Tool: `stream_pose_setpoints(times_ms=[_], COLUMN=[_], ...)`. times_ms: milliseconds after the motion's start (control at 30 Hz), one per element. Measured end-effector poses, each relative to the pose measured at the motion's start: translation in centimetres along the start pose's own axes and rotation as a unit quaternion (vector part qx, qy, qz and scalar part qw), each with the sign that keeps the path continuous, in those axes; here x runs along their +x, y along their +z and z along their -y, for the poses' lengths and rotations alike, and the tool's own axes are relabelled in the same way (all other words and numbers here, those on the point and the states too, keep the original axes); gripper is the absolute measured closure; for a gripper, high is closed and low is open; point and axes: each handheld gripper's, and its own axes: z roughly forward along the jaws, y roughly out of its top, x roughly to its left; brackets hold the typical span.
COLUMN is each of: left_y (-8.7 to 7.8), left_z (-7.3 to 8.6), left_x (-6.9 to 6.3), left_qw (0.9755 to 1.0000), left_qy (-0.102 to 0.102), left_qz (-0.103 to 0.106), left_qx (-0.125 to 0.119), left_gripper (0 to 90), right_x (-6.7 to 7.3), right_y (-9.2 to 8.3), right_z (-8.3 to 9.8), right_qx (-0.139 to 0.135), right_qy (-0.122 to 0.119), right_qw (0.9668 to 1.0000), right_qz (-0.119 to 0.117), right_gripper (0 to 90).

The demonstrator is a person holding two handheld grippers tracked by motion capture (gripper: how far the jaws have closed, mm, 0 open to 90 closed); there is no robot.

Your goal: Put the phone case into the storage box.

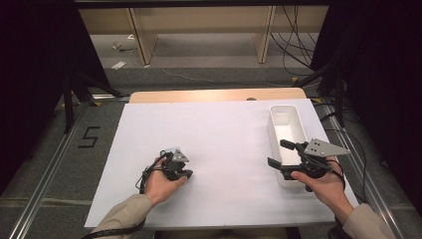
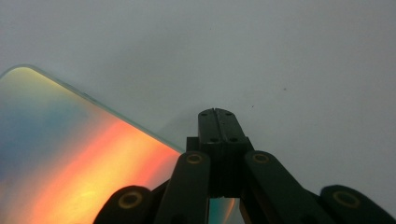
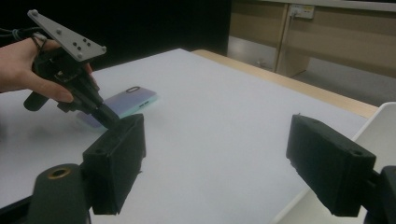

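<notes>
On the bench (image 1: 214, 129): white sheet over a wooden top, covering nearly all of it; wooden strip bare along the far edge.
Tray (image 1: 278, 122): long, white, near the right edge of the bench, nothing visible inside.
Right gripper (image 1: 278, 154): held over the near end of the tray, jaws spread wide, nothing between them; in the right gripper view (image 3: 212, 163) bare sheet between the two black pads.
Left gripper (image 1: 185, 174): tilted down at the left-middle of the bench, jaws pressed fully together, gripping nothing; tip (image 2: 217, 114) resting on or just over the sheet beside the phone's edge.
Phone (image 3: 126, 103): flat on the sheet under the left gripper, shimmering back face up, pale case edge visible; in the left gripper view (image 2: 79, 158) lying just left of the closed tip.
Step in hand: probably nudging or levering the flat phone with the closed tip, ahead of a pick-up; tray the likely destination.
Next move: opening the left jaws, straddling the phone's edges, closing without sliding it away.
Writing: a "5" (image 1: 88, 136) marked on the floor left of the bench; no readable brand on the phone.
</notes>
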Motion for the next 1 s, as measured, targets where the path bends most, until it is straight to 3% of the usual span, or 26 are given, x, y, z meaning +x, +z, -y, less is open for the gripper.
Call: stream_pose_setpoints(times_ms=[467, 700, 1000], left_y=[-0.9, -1.9, -3.0], left_z=[0.6, 1.6, 2.6], left_x=[0.1, 0.7, 1.2], left_qw=[0.9994, 0.9981, 0.9968], left_qy=[-0.002, -0.024, -0.032], left_qz=[0.003, 0.005, -0.013], left_qx=[0.033, 0.057, 0.073], left_gripper=[89.9, 89.9, 89.9], right_x=[0.0, 0.0, -0.1], right_y=[-0.1, -0.2, -0.2], right_z=[0.0, 0.0, 0.0], right_qx=[-0.001, -0.002, -0.001], right_qy=[0.002, 0.002, 0.002], right_qw=[1.0000, 1.0000, 1.0000], right_qz=[0.000, 0.003, 0.003], right_gripper=[21.1, 21.1, 21.1])
